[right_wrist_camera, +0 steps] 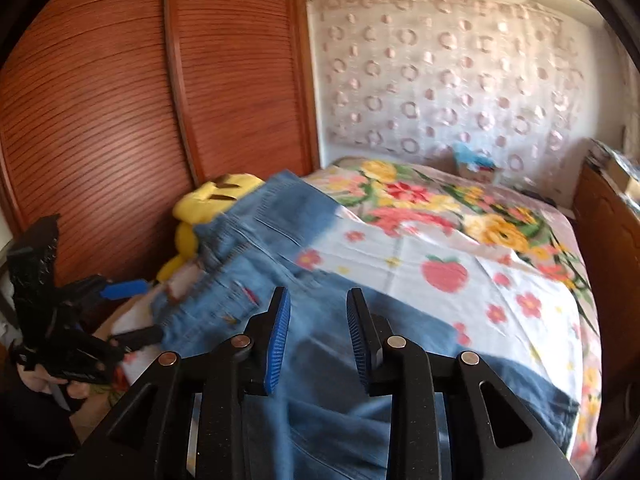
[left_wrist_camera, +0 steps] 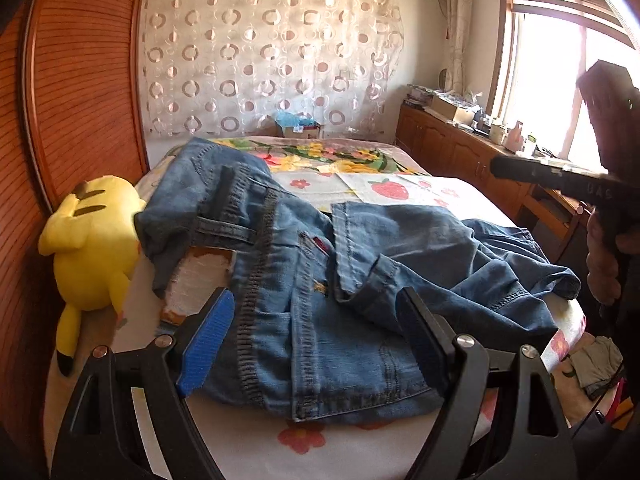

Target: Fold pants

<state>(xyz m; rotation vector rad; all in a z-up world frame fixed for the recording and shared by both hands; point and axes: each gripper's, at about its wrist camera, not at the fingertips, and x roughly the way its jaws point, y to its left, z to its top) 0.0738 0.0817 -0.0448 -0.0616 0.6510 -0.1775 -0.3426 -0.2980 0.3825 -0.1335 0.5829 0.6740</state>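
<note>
The left gripper, nearest the lens, is seen with its fingers spread wide over the waistband of the jeans, nothing held. The right gripper is shown parted above the denim, also empty. The jeans are heaped unevenly on the bed, just beside a yellow plush. A fold begun on bunched legs would likely be crooked; the plush might be snagged. Only the left view reveals the rumpled legs; only the right view, blurred, shows both grippers together.
</note>
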